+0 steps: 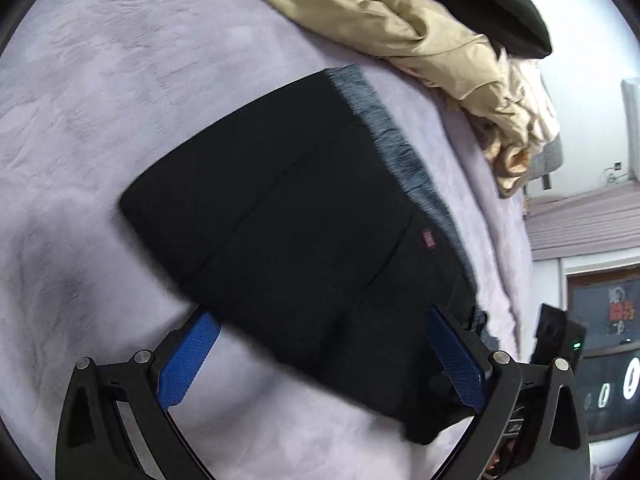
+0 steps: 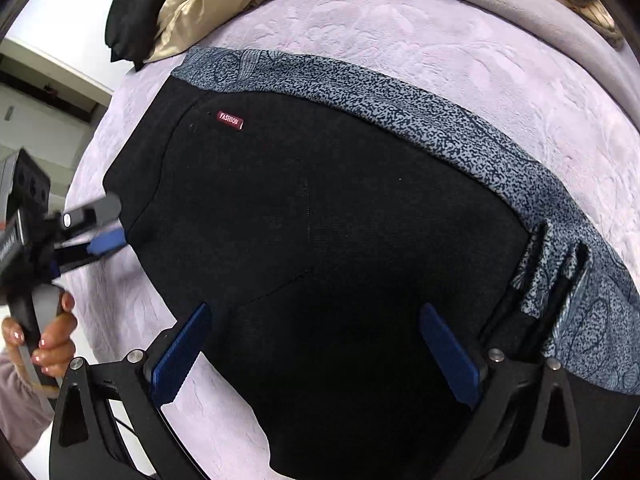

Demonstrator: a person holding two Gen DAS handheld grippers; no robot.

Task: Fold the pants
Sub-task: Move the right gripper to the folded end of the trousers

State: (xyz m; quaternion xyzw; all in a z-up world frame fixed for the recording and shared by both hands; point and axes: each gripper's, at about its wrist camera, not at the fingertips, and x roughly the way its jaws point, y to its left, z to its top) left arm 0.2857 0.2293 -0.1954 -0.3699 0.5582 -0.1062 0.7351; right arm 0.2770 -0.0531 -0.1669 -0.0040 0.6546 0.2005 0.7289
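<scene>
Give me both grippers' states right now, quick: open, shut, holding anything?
Left gripper: open, jaws spread wide over the black pants, holding nothing.
Right gripper: open, jaws spread wide over the same pants, holding nothing.

Pants [image 2: 320, 220] on bedspread [image 2: 440, 40] — clothes pile [image 1: 400, 20] behind.

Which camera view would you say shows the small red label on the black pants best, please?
The right wrist view: the red label is sharp there and reads FASHION. The left wrist view shows the same label only as a dim, blurred patch on the black pants, with no legible text.
</scene>
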